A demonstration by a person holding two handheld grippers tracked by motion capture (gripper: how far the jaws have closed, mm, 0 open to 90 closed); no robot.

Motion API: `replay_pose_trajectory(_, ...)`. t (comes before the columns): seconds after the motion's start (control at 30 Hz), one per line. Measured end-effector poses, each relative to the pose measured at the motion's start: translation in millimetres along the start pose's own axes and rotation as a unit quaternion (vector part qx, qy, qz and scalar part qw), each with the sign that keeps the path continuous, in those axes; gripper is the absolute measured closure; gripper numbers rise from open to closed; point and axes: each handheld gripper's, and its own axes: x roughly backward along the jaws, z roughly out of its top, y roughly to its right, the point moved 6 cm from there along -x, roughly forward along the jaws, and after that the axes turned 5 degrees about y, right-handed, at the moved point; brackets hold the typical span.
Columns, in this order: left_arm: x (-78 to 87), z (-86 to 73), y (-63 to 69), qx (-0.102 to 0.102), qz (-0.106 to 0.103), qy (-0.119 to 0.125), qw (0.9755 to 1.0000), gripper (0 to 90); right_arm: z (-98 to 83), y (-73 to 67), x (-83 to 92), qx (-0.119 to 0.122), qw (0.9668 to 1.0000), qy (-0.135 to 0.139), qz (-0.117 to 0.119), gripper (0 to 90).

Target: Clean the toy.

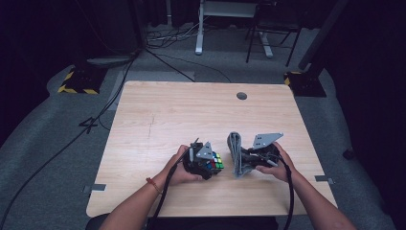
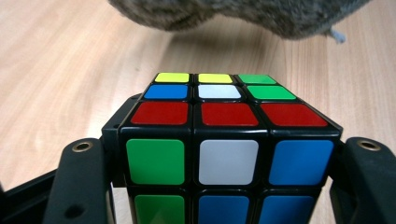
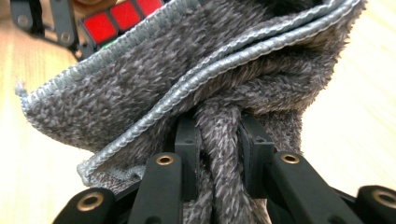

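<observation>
The wooden surface (image 1: 158, 110) spread across the middle of the high view, and all your work sat in its lower centre. The grey towel (image 1: 235, 154) was the larger of the two things: you held it upright, bunched and folded, just right of centre in the high view, its lower edge near or on the surface. In the right gripper view the right gripper (image 3: 218, 140) had its fingers (image 3: 187, 140) pinched tight on a thick fold of that towel (image 3: 196, 70), so that grasp was already made.

The puzzle cube (image 1: 215, 162) sat just left of the towel, near it, though whether they touched I could not tell. In the left gripper view the left gripper (image 2: 224, 182) had its fingers (image 2: 77, 186) clamped against opposite sides of the cube (image 2: 224, 140), which looked held just above the surface, with the towel's fuzzy edge (image 2: 243, 14) along the top of the frame.

So both pickups were done. Judging by the pairing, wiping or wrapping the cube with the towel was what remained, and the cloth was not yet pressed to any of its faces. The cube's colours were still mixed.
</observation>
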Motion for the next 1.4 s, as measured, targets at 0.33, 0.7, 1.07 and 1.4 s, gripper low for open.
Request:
replay_pose_trajectory(0.33,-5.2,-10.0,-1.5,0.009,0.002,-0.023,0.9997,28.5,-18.1,14.5,-6.9,-0.009,0.9987,-0.049,-0.012,71.7)
replay_pose_trajectory(0.7,-1.8,-13.5,-4.0,0.011,0.006,-0.039,0.9991,23.1,-28.8,20.4,-13.1,-0.018,0.9964,-0.081,-0.017,68.7)
replay_pose_trajectory(1.07,14.4,-16.1,-0.7,0.007,0.008,-0.052,0.9986,16.8,-32.9,28.7,-10.6,-0.031,0.9943,-0.095,-0.036,51.2)
replay_pose_trajectory(1.4,30.7,-17.1,4.3,0.002,0.02,-0.049,0.9986,16.1,-19.4,29.8,0.6,-0.039,0.9957,-0.052,-0.066,29.8)
